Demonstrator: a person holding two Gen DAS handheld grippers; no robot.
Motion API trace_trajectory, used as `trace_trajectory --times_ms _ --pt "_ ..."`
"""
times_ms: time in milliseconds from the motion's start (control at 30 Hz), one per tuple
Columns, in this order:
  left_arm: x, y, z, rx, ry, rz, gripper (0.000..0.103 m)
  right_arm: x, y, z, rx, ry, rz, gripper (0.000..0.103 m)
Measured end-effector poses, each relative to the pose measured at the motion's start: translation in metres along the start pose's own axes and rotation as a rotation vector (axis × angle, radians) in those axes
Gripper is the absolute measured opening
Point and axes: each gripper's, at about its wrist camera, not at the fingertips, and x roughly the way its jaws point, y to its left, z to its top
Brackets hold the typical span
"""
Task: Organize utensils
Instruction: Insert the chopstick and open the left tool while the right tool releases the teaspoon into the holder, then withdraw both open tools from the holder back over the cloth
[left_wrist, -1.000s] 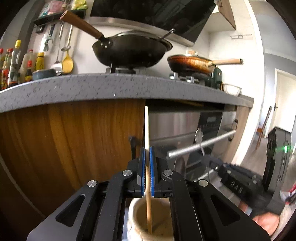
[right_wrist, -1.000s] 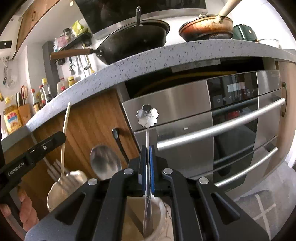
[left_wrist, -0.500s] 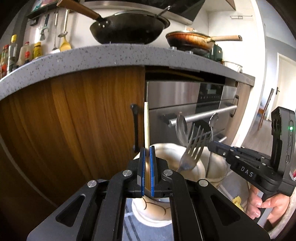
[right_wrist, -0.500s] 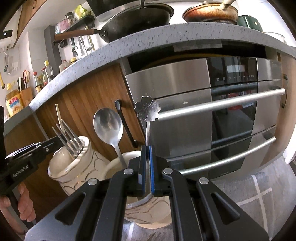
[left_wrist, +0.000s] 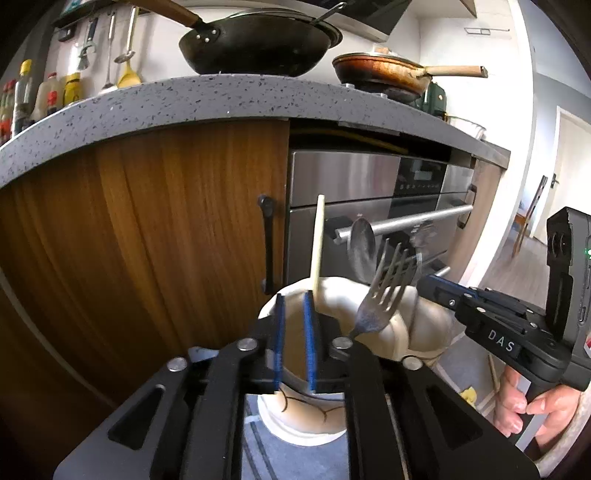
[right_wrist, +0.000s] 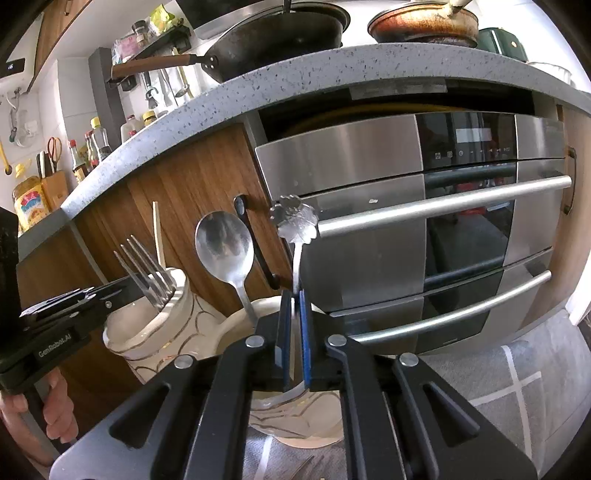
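While parted, left tongs (left_wrist: 294, 345) beside upright chopstick (left_wrist: 317, 245) — right tongs (right_wrist: 294, 339) nearly closed around flower-topped spoon (right_wrist: 296, 236), handle-up.

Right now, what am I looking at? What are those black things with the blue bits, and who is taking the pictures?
There is no robot here. A person holds a black pincher tool in each hand. Each tool has a camera that looks out along its two blue-padded fingers, so one picture comes from the left tool and the other from the right tool.

On a grey mat in front of the kitchen cupboards stand a fork pot and a spoon pot. The left gripper is open. A wooden chopstick stands in the fork pot just past it, beside the forks. The right gripper pinches the stem of a flower-topped spoon over the spoon pot, which also holds a big spoon.
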Motion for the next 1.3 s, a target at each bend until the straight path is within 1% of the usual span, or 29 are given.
trace_trajectory --times_ms 33,67,133,167,200,233,267,300,367,400,433,500,567,633,767,933,1033,1167,1300 --pt "-0.003 0.000 0.001 0.000 -0.006 0.002 0.022 -0.002 0.000 0.001 0.003 -0.001 0.003 0.019" --pt "-0.006 -0.001 0.002 0.003 -0.015 0.007 0.023 -0.004 0.000 0.002 0.006 -0.003 0.006 0.022" --pt "-0.013 -0.003 0.003 0.004 -0.025 0.007 0.030 -0.011 -0.001 0.004 0.008 -0.005 0.002 0.023" --pt "-0.015 -0.003 0.003 0.002 -0.028 0.005 0.032 -0.017 -0.002 0.005 0.011 -0.004 -0.002 0.026" --pt "-0.020 -0.003 0.002 0.000 -0.033 0.004 0.038 -0.023 -0.005 0.005 0.018 -0.007 -0.001 0.028" --pt "-0.026 -0.004 0.001 -0.001 -0.040 0.005 0.045 -0.029 -0.006 0.005 0.024 -0.010 0.000 0.035" --pt "-0.030 -0.004 0.000 0.000 -0.045 0.006 0.050 -0.037 -0.010 0.005 0.029 -0.013 0.000 0.041" --pt "-0.035 -0.005 -0.002 0.002 -0.050 0.006 0.056 -0.045 -0.013 0.004 0.029 -0.015 -0.005 0.043" --pt "-0.046 -0.008 -0.009 0.011 -0.053 0.005 0.064 -0.059 -0.019 0.001 0.027 -0.006 -0.027 0.055" --pt "-0.049 -0.009 -0.011 0.014 -0.051 0.004 0.069 -0.064 -0.022 -0.001 0.028 0.003 -0.035 0.059" --pt "-0.052 -0.011 -0.014 0.018 -0.046 0.003 0.074 -0.072 -0.027 -0.004 0.029 0.013 -0.046 0.066" --pt "-0.059 -0.015 -0.021 0.028 -0.035 -0.003 0.079 -0.083 -0.034 -0.010 0.027 0.027 -0.077 0.074" --pt "-0.064 -0.019 -0.029 0.041 -0.024 -0.005 0.085 -0.094 -0.043 -0.016 0.026 0.038 -0.108 0.085" --pt "-0.067 -0.024 -0.038 0.047 -0.006 -0.008 0.091 -0.103 -0.051 -0.023 0.021 0.050 -0.139 0.088" --pt "-0.064 -0.035 -0.063 0.070 0.068 -0.027 0.091 -0.121 -0.072 -0.042 0.010 0.089 -0.214 0.091" --pt "-0.053 -0.046 -0.094 0.085 0.161 -0.041 0.091 -0.127 -0.094 -0.068 0.041 0.159 -0.265 0.091" --pt "-0.047 -0.049 -0.108 0.081 0.206 -0.054 0.091 -0.125 -0.100 -0.083 0.065 0.202 -0.280 0.091" --pt "-0.037 -0.054 -0.127 0.069 0.266 -0.086 0.091 -0.113 -0.102 -0.106 0.097 0.285 -0.284 0.091" --pt "-0.032 -0.065 -0.141 0.082 0.310 -0.107 0.091 -0.104 -0.093 -0.117 0.081 0.324 -0.290 0.091"
